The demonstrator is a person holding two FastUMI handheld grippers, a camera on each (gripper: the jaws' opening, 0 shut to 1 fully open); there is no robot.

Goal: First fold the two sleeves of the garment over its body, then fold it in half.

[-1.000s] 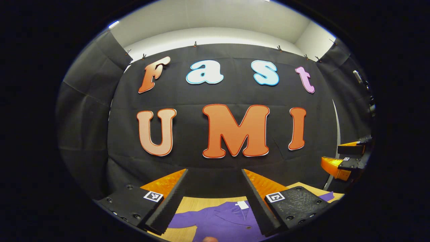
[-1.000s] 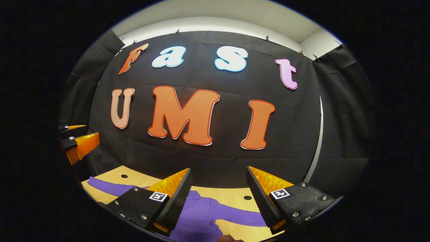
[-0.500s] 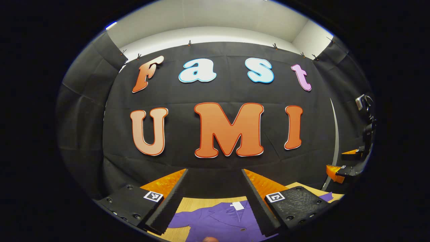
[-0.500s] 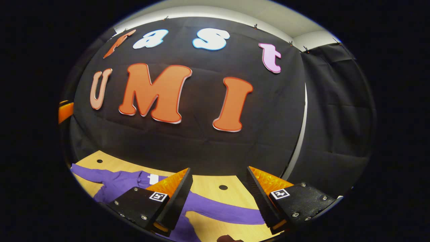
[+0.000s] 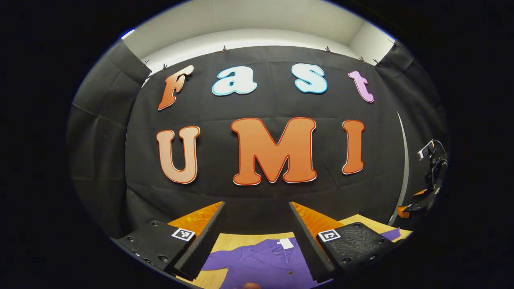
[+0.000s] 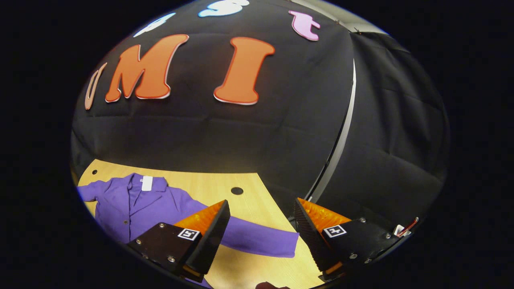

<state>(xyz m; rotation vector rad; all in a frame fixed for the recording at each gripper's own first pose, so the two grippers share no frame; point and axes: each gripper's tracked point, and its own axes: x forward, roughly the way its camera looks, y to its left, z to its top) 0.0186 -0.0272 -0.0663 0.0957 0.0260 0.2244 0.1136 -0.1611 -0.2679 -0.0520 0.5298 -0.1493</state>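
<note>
Wooden table (image 6: 257, 182) carries a purple shirt (image 6: 132, 206) lying flat and unfolded, collar toward the far wall, one sleeve (image 6: 261, 240) stretched out to the right. Above the shirt's collar the left gripper (image 5: 255, 237) hangs with fingers spread apart and empty. Over the sleeve's cuff end the right gripper (image 6: 260, 237) hangs likewise, fingers apart.

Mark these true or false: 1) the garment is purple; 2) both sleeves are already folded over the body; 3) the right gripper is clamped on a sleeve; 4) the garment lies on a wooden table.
1) True: the garment is purple.
2) False: a sleeve lies stretched out sideways on the table.
3) False: the right gripper is open above the sleeve, gripping nothing.
4) True: the table is light wood.
</note>
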